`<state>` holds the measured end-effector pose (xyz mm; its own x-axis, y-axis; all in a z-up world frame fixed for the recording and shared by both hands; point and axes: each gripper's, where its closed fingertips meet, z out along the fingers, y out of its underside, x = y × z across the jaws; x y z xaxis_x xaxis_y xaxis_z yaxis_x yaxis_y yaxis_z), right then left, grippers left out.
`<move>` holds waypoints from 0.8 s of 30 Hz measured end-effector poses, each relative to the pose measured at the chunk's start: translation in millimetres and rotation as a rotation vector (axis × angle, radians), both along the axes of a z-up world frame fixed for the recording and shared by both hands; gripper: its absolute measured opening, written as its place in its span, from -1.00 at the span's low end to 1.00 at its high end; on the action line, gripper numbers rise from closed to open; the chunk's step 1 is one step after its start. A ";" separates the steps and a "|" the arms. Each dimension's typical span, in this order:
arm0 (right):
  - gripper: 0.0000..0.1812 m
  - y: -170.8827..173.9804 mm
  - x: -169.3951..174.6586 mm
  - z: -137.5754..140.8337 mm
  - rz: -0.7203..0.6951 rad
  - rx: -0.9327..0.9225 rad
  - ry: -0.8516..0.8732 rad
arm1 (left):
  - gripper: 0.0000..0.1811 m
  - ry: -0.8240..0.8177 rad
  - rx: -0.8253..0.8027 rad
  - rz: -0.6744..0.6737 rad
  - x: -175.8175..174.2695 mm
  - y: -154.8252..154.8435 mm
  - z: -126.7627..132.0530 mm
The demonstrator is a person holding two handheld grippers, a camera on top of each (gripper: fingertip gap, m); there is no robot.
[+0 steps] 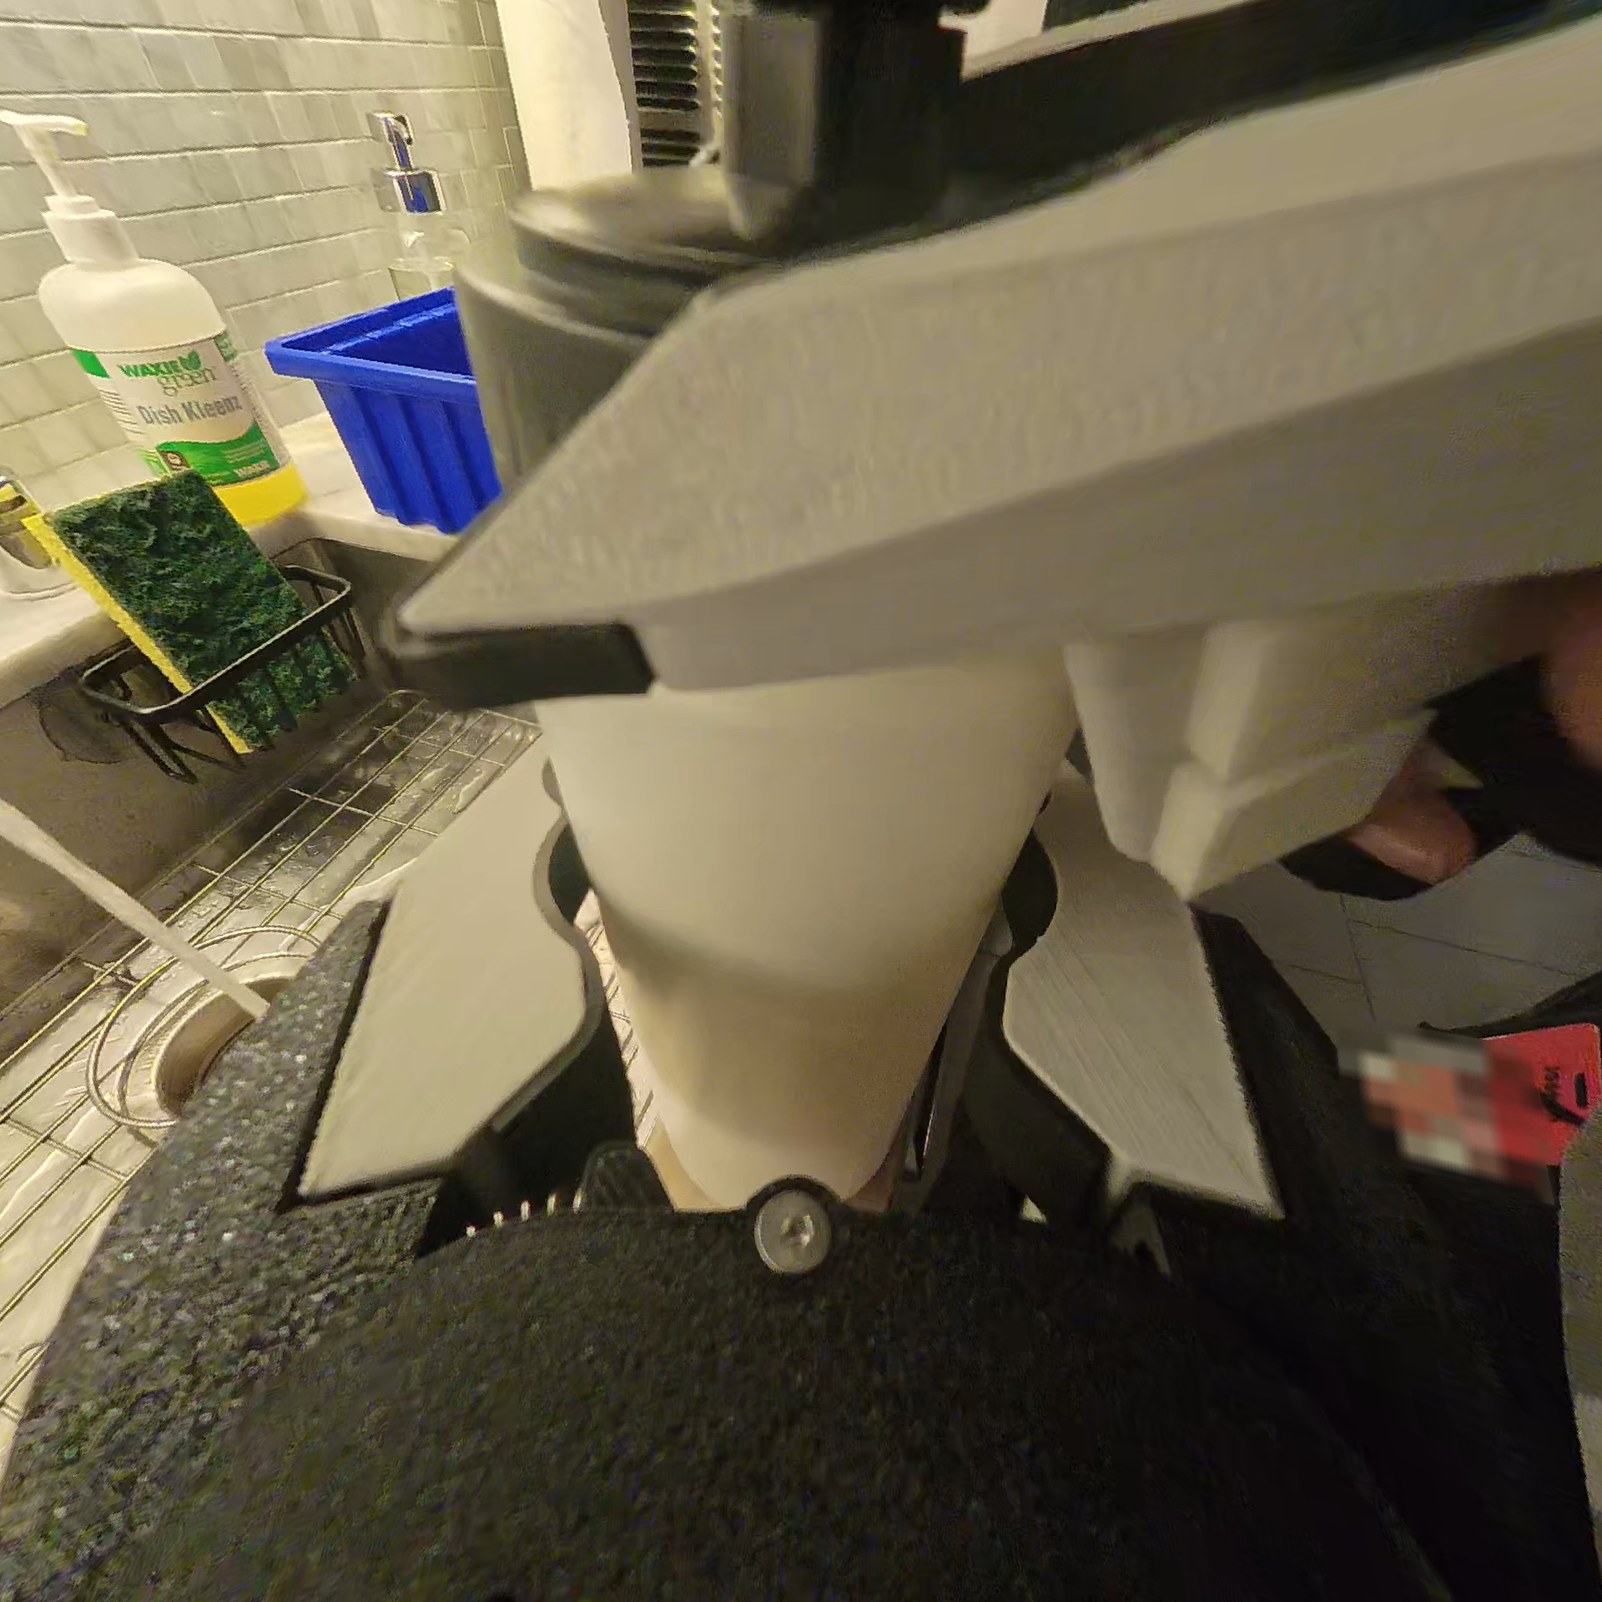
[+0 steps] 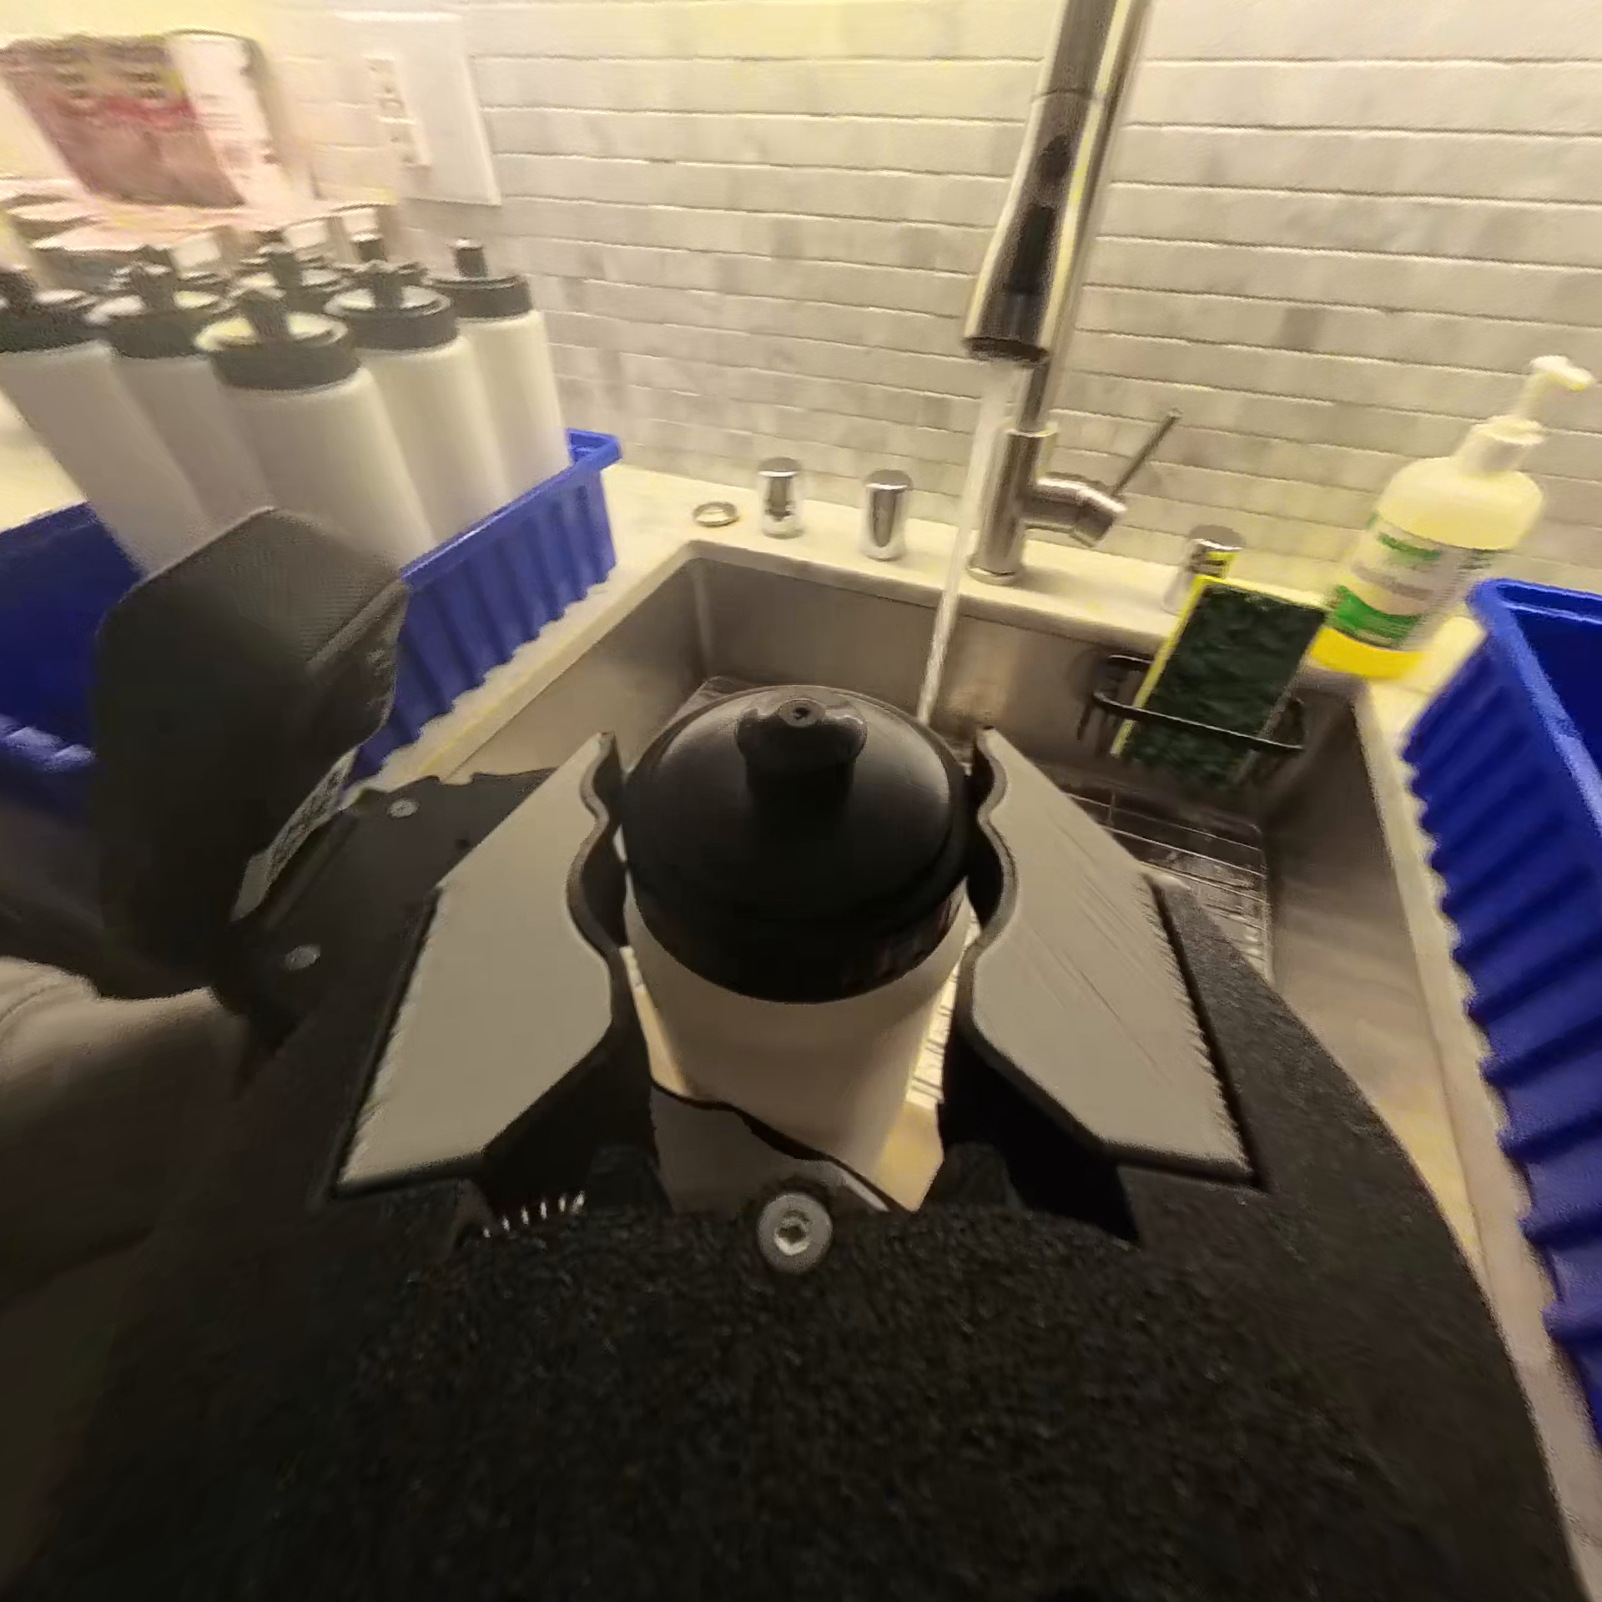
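Observation:
A white bottle (image 1: 806, 910) with a black cap (image 2: 793, 832) is held over the sink (image 2: 780, 607). My left gripper (image 1: 797, 936) is shut on the bottle's white body. My right gripper (image 2: 793, 867) is shut on the black cap, its curved notches hugging both sides. In the left wrist view the right gripper's white finger (image 1: 1040, 433) crosses above the bottle and hides its upper part. In the right wrist view the left gripper's black body (image 2: 243, 737) shows at the left. Water (image 2: 954, 555) runs from the faucet (image 2: 1040, 217) just behind the bottle.
A blue bin (image 2: 511, 589) on the left counter holds several white bottles (image 2: 295, 433) with black caps. Another blue bin (image 2: 1508, 867) stands on the right. A green-and-yellow sponge (image 2: 1214, 676) sits in a black holder beside a soap pump bottle (image 2: 1430, 555). A wire grid (image 1: 260, 849) lines the sink bottom.

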<state>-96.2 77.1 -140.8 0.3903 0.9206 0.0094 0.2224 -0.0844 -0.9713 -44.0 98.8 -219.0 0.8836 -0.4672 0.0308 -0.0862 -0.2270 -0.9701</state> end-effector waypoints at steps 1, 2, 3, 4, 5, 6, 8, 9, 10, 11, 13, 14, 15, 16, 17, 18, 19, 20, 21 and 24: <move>-0.03 -5.9 -2.2 0.9 0.083 -0.012 -0.006 | 0.08 -0.006 -0.001 0.001 -0.6 0.2 0.1; 0.04 -10.4 -2.9 6.9 0.182 -0.012 0.014 | 0.08 -0.014 -0.004 -0.003 -1.5 0.2 0.1; 0.06 -14.2 -2.4 13.5 0.298 0.003 0.027 | 0.08 -0.017 -0.006 -0.015 -1.2 -0.2 0.1; 0.08 -16.2 -1.7 15.1 0.419 0.021 0.003 | 0.09 -0.015 -0.007 -0.035 0.3 -0.9 0.0; 0.14 -17.0 -1.7 13.5 0.538 0.037 -0.039 | 0.09 -0.010 -0.006 -0.056 2.4 -1.7 -0.1; 0.15 -20.8 -1.4 13.0 0.669 0.047 -0.065 | 0.09 -0.008 -0.004 -0.076 4.4 -2.2 0.0; 0.13 -33.6 1.6 9.9 0.914 0.026 -0.111 | 0.09 -0.007 -0.004 -0.110 6.8 -2.8 0.0; 0.09 -41.0 5.3 4.1 1.015 0.002 -0.150 | 0.08 -0.009 -0.008 -0.122 7.2 -3.0 -0.1; 0.08 -45.6 8.1 -2.3 1.078 -0.002 -0.181 | 0.09 -0.008 -0.013 -0.135 7.6 -3.5 -0.4; 0.00 -42.9 6.0 -3.2 1.079 0.031 -0.168 | 0.09 -0.004 -0.019 -0.148 8.3 -4.2 -0.9; -0.12 -38.0 1.3 -1.0 1.031 0.041 -0.111 | 0.09 -0.001 -0.026 -0.156 8.7 -4.6 -1.3; -0.13 -35.5 -2.5 1.0 0.956 0.031 -0.066 | 0.09 -0.008 -0.028 -0.148 7.5 -4.1 -1.2; -0.13 -32.4 -4.9 3.1 0.862 0.031 -0.015 | 0.11 -0.016 -0.027 -0.135 6.5 -3.7 -0.9; -0.13 -28.1 -6.0 5.0 0.752 0.030 0.027 | 0.09 -0.014 -0.024 -0.118 6.0 -3.1 -0.9; -0.13 -22.9 -6.6 6.5 0.622 0.039 0.059 | 0.08 -0.011 -0.021 -0.098 6.1 -2.5 -0.8; -0.14 -16.5 -6.6 7.8 0.466 0.058 0.080 | 0.08 -0.011 -0.017 -0.074 6.1 -1.7 -0.6; -0.14 -9.3 -4.9 8.5 0.297 0.065 0.092 | 0.09 -0.008 -0.010 -0.045 6.1 -0.8 -0.4; -0.14 -3.4 -2.2 8.2 0.148 0.066 0.086 | 0.09 -0.004 -0.002 -0.014 5.9 0.0 -0.2; -0.13 1.0 0.0 7.5 0.034 0.057 0.069 | 0.09 -0.004 0.006 0.015 5.9 0.5 0.2; -0.13 4.1 0.9 5.6 -0.053 0.030 0.030 | 0.08 -0.019 0.014 0.068 4.4 1.1 0.9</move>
